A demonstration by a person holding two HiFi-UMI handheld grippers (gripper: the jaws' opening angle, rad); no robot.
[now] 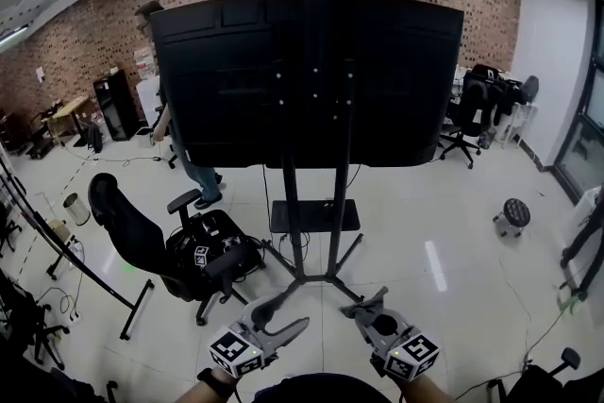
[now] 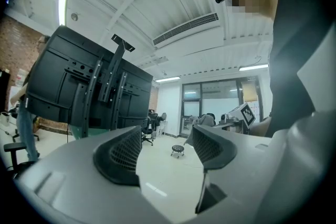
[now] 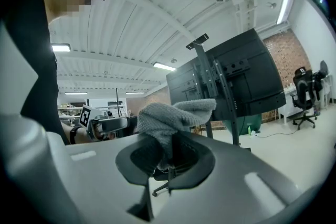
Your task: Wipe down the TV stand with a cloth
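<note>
The TV stand (image 1: 292, 203) is a black post frame with a small shelf (image 1: 314, 216) and splayed base legs, carrying a big black TV (image 1: 236, 80) seen from behind. Both grippers hang low in front of its base. My left gripper (image 1: 288, 311) is open, and in the left gripper view (image 2: 165, 147) nothing lies between its jaws. My right gripper (image 1: 366, 307) is shut on a grey knitted cloth (image 3: 173, 115), which bunches up above the jaws (image 3: 168, 157). The TV back (image 3: 236, 81) stands beyond the cloth and also fills the left gripper view's left side (image 2: 63, 92).
A black office chair (image 1: 160, 250) stands left of the stand's base. A person (image 1: 193, 175) stands behind the TV's left edge. A small stool (image 1: 514, 214) sits at the right, more chairs (image 1: 467, 123) at the back right. Cables and black rails (image 1: 57, 250) run along the left floor.
</note>
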